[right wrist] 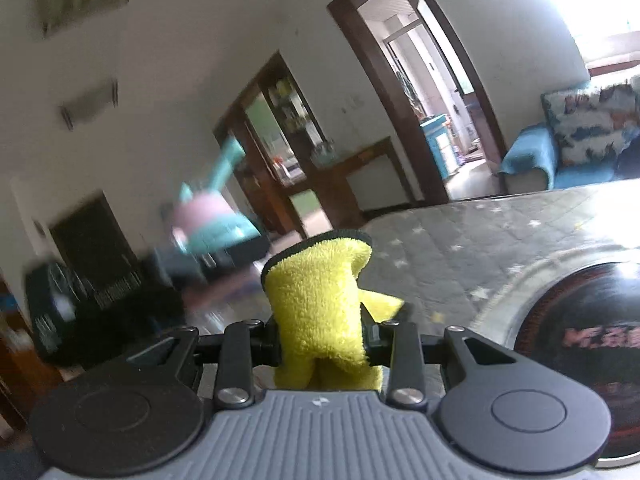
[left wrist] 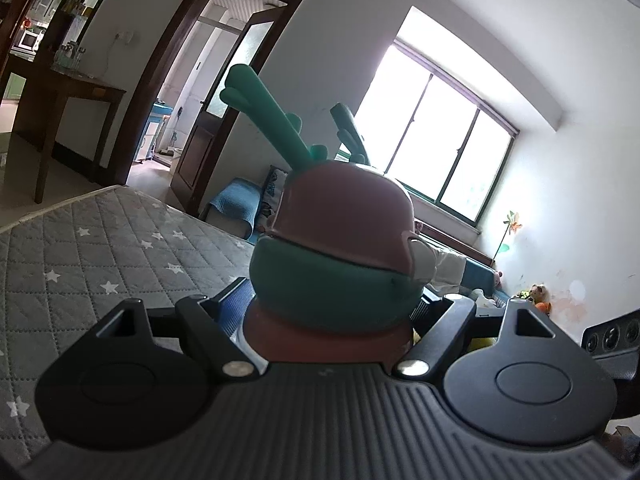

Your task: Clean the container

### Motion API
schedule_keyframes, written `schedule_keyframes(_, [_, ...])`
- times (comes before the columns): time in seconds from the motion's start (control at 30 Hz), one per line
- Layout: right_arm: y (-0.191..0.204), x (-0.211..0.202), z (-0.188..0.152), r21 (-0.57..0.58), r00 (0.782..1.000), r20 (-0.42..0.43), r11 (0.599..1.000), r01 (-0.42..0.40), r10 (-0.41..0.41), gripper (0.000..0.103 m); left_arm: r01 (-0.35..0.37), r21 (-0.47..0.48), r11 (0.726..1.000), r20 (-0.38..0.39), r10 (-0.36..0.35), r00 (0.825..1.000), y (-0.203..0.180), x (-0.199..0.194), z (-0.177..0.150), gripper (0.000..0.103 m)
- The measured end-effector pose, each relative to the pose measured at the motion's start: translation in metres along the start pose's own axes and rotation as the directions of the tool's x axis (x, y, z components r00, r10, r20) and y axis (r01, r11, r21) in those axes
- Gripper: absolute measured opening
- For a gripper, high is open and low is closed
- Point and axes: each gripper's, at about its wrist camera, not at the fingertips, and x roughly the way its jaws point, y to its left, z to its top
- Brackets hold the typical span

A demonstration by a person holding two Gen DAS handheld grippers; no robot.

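The container (left wrist: 340, 248) is a pink and green deer-shaped pot with green antlers. It fills the middle of the left wrist view, lifted above the surface, with my left gripper (left wrist: 328, 306) shut on its lower part. The right wrist view shows the same container (right wrist: 208, 220) blurred at the left, held up in the air. My right gripper (right wrist: 322, 344) is shut on a folded yellow cloth (right wrist: 320, 300), which sticks up between the fingers. The cloth and the container are apart.
A grey quilted cover with white stars (left wrist: 100, 248) spreads below both grippers. A round metal tin with a dark red-and-black top (right wrist: 580, 320) lies at the right on it. Beyond are a doorway (left wrist: 208, 100), a wooden table (left wrist: 60, 92), a blue sofa (right wrist: 532, 160) and a bright window (left wrist: 440, 140).
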Motion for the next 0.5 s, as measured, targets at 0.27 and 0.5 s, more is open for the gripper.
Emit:
schedule_keyframes(0.27, [-0.041,0.037,-0.008,0.056,0.997,-0.036,0.997,-0.062,0.064,0.032,-0.041,0.050,0.998,-0.002,0.041,0.999,-0.001,0.017,-0.007,0.077])
schedule_keyframes(0.5, [-0.052,0.049,-0.015,0.011,0.994,-0.112,1.000,0.014,-0.012,0.032,-0.055,0.077,0.996,-0.033,0.058,0.998,0.002,0.037,-0.018,0.073])
